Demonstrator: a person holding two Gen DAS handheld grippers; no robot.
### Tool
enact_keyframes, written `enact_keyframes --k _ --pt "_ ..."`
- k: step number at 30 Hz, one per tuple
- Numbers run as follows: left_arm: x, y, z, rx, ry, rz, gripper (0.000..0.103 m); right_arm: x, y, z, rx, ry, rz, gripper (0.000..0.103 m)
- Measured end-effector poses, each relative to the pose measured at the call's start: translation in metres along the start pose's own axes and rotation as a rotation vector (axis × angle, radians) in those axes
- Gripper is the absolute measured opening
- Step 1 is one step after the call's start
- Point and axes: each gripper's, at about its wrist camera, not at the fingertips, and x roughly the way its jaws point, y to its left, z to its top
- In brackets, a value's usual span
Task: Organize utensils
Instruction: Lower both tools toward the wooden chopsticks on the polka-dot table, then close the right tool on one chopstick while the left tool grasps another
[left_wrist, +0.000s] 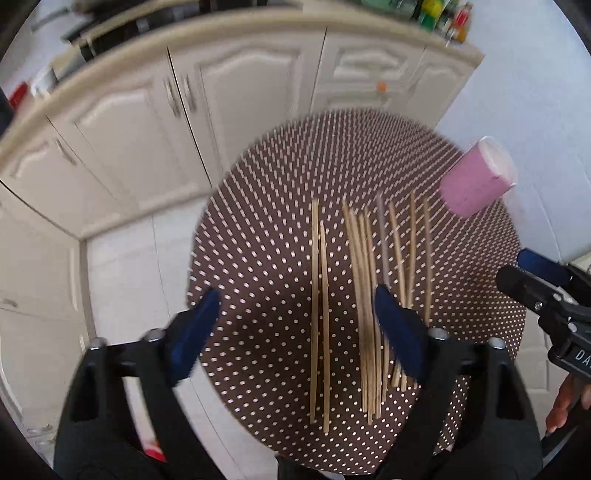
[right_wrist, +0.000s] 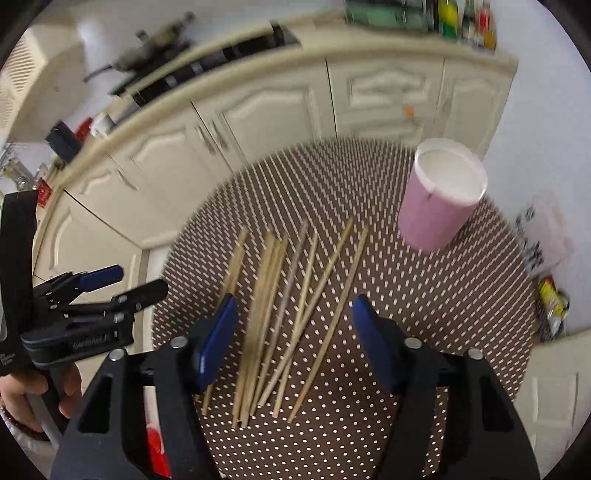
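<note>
- Chopsticks loose in a rough fan mid-table, tips toward the far edge; pink cup upright near the far right edge, apparently empty.
- Left gripper over the two leftmost sticks, jaws apart, nothing held.
- Right gripper above the main bunch, jaws likewise apart and empty.
- Risk: closing on crossed sticks, pinching several, scattering or rolling others off the near edge.
- Risk: tipping the cup while loading.
</note>
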Motion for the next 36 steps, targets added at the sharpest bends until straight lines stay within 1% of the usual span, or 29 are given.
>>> enact_keyframes --k 2,4,5,9,12,14,16,18,19,21,23,25,26,28,32,33,34,36 --pt "0.021 0.002 0.009 -0.018 0.038 -0.001 0.076 0.018 -0.009 0.002 0.033 0.055 0.018 0.055" --pt "0.036 0.003 0.015 -0.022 0.056 0.006 0.072 0.031 -0.016 0.005 0.055 0.103 0.018 0.048" --pt "0.043 0.001 0.017 -0.023 0.067 0.004 0.072 0.040 -0.022 0.007 0.072 0.131 0.029 0.047" --pt "0.065 -0.002 0.025 -0.006 0.107 0.021 0.071 0.058 -0.030 0.014 0.083 0.175 0.021 0.041" --pt "0.080 0.000 0.028 0.005 0.133 0.050 0.071 0.069 -0.035 0.020 0.082 0.197 0.021 0.038" --pt "0.088 0.002 0.030 0.006 0.148 0.061 0.071 0.078 -0.041 0.024 0.080 0.214 0.020 0.037" --pt "0.096 0.001 0.031 0.015 0.162 0.068 0.070 0.087 -0.045 0.026 0.083 0.224 0.011 0.035" --pt "0.102 0.001 0.033 0.027 0.173 0.077 0.061 0.092 -0.048 0.026 0.081 0.229 -0.008 0.033" --pt "0.105 0.001 0.034 0.029 0.181 0.076 0.058 0.094 -0.050 0.027 0.077 0.231 -0.019 0.033" --pt "0.112 0.001 0.034 0.030 0.197 0.069 0.058 0.098 -0.054 0.026 0.081 0.240 -0.030 0.032" --pt "0.116 -0.002 0.038 0.024 0.191 0.052 0.057 0.103 -0.059 0.026 0.084 0.246 -0.058 0.030" --pt "0.120 -0.004 0.040 0.026 0.199 0.038 0.056 0.107 -0.065 0.026 0.102 0.256 -0.047 0.028" --pt "0.125 -0.003 0.044 0.036 0.206 0.045 0.054 0.108 -0.065 0.026 0.103 0.257 -0.048 0.027" --pt "0.129 -0.006 0.049 0.071 0.203 0.068 0.053 0.113 -0.064 0.027 0.083 0.263 -0.063 0.025" --pt "0.132 -0.007 0.056 0.091 0.207 0.069 0.051 0.121 -0.056 0.035 0.060 0.253 -0.091 0.023" --pt "0.132 -0.009 0.059 0.100 0.207 0.071 0.046 0.122 -0.055 0.036 0.047 0.250 -0.104 0.020" --pt "0.132 -0.011 0.060 0.106 0.204 0.060 0.038 0.122 -0.054 0.036 0.029 0.245 -0.121 0.018" --pt "0.133 -0.022 0.067 0.114 0.207 0.057 0.031 0.125 -0.050 0.037 0.021 0.238 -0.133 0.015"
